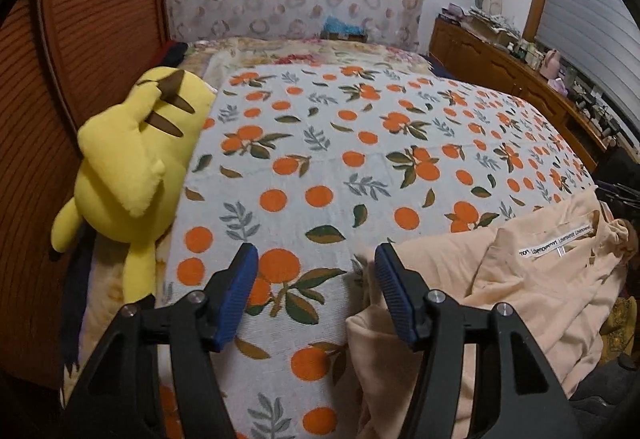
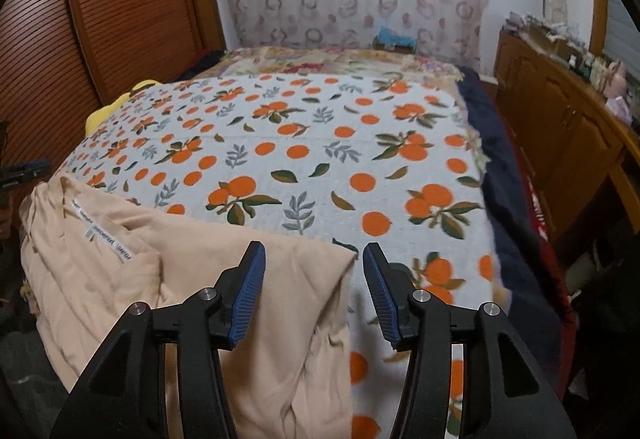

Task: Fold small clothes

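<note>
A peach-coloured garment (image 1: 520, 291) with a white neck label lies crumpled at the near edge of the bed, on an orange-print cover (image 1: 320, 159). My left gripper (image 1: 316, 263) is open and empty, its right finger at the garment's left edge. The garment also shows in the right wrist view (image 2: 180, 271). My right gripper (image 2: 312, 263) is open and empty over the garment's right corner, holding nothing.
A yellow plush toy (image 1: 132, 167) lies along the bed's left side by a brown slatted wardrobe (image 1: 80, 39). A wooden dresser (image 2: 560, 127) with clutter stands to the right. A dark blue blanket (image 2: 504, 199) hangs at the bed's right edge.
</note>
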Demonstrator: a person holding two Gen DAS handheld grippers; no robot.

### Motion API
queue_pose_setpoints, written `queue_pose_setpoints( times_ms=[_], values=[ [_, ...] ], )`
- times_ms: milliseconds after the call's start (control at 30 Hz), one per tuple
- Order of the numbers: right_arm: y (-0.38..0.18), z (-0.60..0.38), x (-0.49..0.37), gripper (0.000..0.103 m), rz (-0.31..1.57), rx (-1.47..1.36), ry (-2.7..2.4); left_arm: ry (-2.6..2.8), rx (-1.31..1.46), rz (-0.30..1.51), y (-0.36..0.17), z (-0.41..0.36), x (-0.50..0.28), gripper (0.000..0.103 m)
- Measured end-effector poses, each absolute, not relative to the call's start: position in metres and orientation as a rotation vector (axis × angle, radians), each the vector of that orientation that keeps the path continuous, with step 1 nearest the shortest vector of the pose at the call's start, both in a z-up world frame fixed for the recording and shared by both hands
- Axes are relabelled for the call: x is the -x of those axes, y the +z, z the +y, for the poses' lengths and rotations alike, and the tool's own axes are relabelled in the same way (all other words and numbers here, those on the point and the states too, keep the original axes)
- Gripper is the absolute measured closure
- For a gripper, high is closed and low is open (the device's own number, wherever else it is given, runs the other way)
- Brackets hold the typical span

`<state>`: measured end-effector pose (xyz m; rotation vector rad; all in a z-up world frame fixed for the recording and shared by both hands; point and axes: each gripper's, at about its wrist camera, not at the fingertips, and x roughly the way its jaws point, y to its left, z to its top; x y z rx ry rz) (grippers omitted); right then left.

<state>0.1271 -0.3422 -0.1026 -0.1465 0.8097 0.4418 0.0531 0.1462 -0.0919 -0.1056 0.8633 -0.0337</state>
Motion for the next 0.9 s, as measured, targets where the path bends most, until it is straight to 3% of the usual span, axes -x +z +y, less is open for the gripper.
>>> queue_pose_setpoints(
  times_ms=[233,500,667,900],
  values=[
    [-0.116,-0.340,-0.134,0.041,0.858,0.160,0.426,-0.077,0.122,0.892,-0.099,0.138,-0.058,0.043],
    [-0.119,-0.343,-0.134,0.037,0.860,0.156,0.428,-0.108,0.103,0.910,-0.105,0.131,-0.064,0.043],
    [-0.119,-0.340,-0.135,0.036,0.857,0.158,0.428,-0.139,0.151,0.912,-0.105,0.132,-0.071,0.060],
    [-0.119,-0.331,-0.131,0.036,0.861,0.194,0.448,-0.176,0.135,0.922,-0.108,0.126,-0.069,0.075]
  ],
)
